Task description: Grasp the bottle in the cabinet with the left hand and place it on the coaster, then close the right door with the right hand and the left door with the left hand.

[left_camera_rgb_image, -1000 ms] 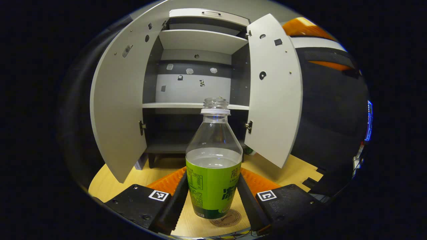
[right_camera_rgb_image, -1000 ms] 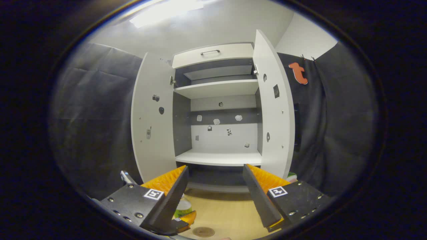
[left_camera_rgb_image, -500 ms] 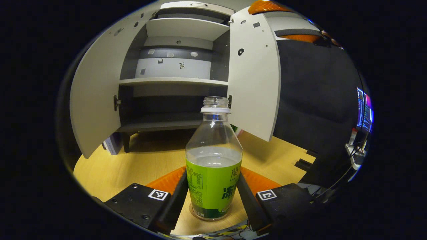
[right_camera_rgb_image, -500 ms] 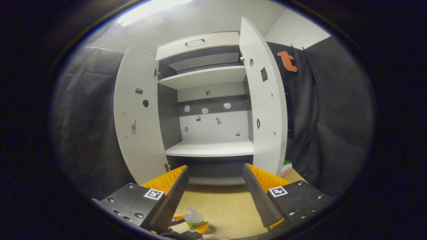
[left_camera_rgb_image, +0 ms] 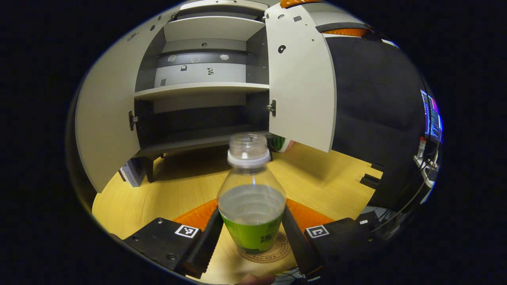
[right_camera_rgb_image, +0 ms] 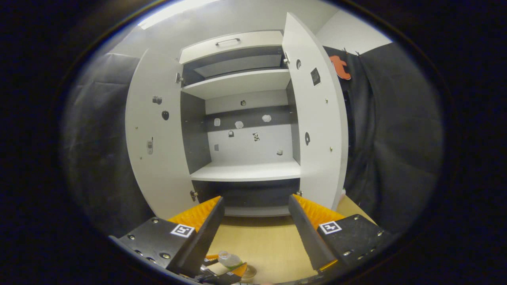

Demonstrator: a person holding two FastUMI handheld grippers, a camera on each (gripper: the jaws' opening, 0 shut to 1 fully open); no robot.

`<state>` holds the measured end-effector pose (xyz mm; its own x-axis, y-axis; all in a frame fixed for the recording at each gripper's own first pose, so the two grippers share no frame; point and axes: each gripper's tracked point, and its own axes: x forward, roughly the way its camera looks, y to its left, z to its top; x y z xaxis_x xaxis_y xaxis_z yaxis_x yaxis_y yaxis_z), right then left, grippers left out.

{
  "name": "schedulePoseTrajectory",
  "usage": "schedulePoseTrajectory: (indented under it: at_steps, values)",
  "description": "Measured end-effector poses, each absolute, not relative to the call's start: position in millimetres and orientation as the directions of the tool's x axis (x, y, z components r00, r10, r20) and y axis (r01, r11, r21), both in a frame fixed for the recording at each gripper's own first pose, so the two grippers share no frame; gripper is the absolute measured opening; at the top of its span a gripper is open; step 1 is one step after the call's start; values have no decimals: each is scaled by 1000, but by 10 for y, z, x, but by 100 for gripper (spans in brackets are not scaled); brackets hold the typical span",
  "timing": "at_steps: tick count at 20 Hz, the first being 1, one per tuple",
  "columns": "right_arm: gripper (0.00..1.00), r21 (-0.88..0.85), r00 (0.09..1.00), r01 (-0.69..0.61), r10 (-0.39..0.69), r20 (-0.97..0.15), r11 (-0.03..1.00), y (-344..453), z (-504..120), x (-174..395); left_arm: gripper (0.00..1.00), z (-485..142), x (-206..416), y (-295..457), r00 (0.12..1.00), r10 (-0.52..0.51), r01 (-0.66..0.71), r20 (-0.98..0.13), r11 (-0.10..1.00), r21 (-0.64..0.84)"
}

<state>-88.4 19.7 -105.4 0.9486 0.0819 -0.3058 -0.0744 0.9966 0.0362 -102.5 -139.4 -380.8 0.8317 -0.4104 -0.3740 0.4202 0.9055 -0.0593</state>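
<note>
Bottle on the coaster, both doors left to shut

The left gripper point(left_camera_rgb_image: 252, 233) has its two fingers pressed on the sides of the bottle point(left_camera_rgb_image: 251, 206), and the bottle's bottom sits on the round coaster point(left_camera_rgb_image: 273, 251) on the near part of the wooden table point(left_camera_rgb_image: 158, 194). It has not let go, I think. The right gripper point(right_camera_rgb_image: 255, 229) is apart and holds nothing. Far back, the cabinet point(right_camera_rgb_image: 245, 170) is wide open: the right door point(right_camera_rgb_image: 317, 118) and left door point(right_camera_rgb_image: 152, 138) both need closing.
</note>
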Motion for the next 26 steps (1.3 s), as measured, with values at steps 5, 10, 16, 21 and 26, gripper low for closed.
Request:
schedulePoseTrajectory:
  at_steps: [5,10,16,21,26]
  values:
    - [98,49,952,-49,61,-299,998,144,-1055,-881,84,-3718,-1083,-1366,819,-423,441,-387,896,-48]
    - [98,57,957,-33,49,-287,998,60,-979,-929,84,-3523,-1080,-1320,824,-397,439,-404,899,11]
    - [98,54,973,-12,24,-230,998,-229,-736,-1002,83,-2889,-1038,-1354,843,-406,434,-354,901,1]
    - [98,28,981,25,-20,-193,999,-644,-591,-1064,83,-2182,-971,-1397,862,-406,415,-302,909,-37]
    - [98,-23,985,35,-38,-166,999,-1066,-429,-1031,83,-1352,-867,-1197,918,-332,333,-216,942,-30]
